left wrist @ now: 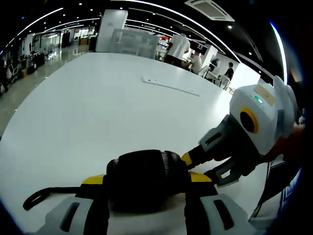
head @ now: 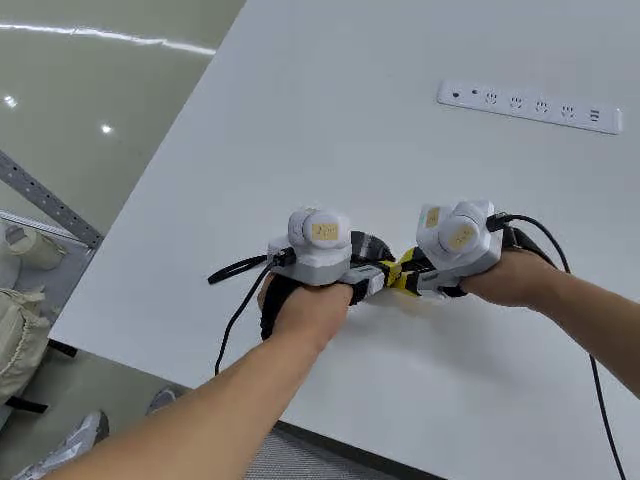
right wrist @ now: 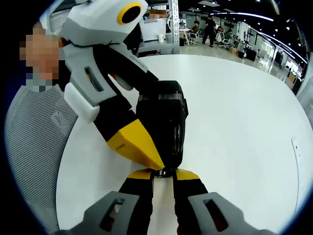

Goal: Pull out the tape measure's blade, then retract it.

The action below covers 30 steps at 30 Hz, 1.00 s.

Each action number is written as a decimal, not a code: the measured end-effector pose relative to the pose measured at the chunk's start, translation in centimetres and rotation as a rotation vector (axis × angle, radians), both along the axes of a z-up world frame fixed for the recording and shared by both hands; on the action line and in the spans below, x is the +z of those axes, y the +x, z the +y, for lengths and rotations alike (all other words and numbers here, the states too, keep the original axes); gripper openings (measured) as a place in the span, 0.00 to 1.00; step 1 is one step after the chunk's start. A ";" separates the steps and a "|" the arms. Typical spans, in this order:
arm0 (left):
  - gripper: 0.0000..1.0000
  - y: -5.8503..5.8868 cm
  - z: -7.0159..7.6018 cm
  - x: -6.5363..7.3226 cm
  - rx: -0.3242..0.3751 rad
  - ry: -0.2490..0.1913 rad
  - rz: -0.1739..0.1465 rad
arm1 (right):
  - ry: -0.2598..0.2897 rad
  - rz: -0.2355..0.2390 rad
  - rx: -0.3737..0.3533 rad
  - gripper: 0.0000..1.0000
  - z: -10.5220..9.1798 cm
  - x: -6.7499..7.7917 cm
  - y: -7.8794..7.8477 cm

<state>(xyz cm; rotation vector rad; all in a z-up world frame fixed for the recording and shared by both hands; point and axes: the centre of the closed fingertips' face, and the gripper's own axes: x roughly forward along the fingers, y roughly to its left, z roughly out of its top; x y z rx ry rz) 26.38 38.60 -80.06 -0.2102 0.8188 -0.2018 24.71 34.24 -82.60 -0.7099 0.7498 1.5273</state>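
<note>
We see the tape measure (left wrist: pixel 146 169) low over the white table (head: pixel 330 120), near its front edge, held between the two tools. The left gripper (left wrist: pixel 146 182) is clamped on the black case: in the left gripper view its two yellow-tipped jaws press on the left and right sides of the case, and a black strap (left wrist: pixel 44 194) lies on the table to the left of the case. The right gripper (right wrist: pixel 165 175) meets the case from the opposite side. In the right gripper view its yellow tips stand almost together and pinch a small part at the near edge of the case. We cannot tell for sure if this part is the hook of the blade, because it is small and half hidden. The case sits directly against these tips. In the head view the left hand (head: pixel 305 305) and the right hand (head: pixel 510 275) hold the tools close together, tip to tip, with the yellow of the tips between them. A white power strip (head: pixel 528 106) lies far back on the table, well apart from the work
</note>
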 end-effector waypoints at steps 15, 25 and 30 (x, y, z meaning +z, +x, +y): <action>0.61 -0.1 0.1 0.1 -0.004 -0.017 -0.020 | 0.023 -0.013 -0.038 0.14 0.0 -0.1 0.1; 0.70 -0.9 1.1 1.1 -0.026 -0.022 -0.032 | 0.101 0.014 -0.218 0.26 -0.1 0.9 0.5; 0.73 -2.1 2.1 1.2 -0.045 -0.019 -0.025 | 0.124 0.035 -0.293 0.32 -0.7 2.0 0.5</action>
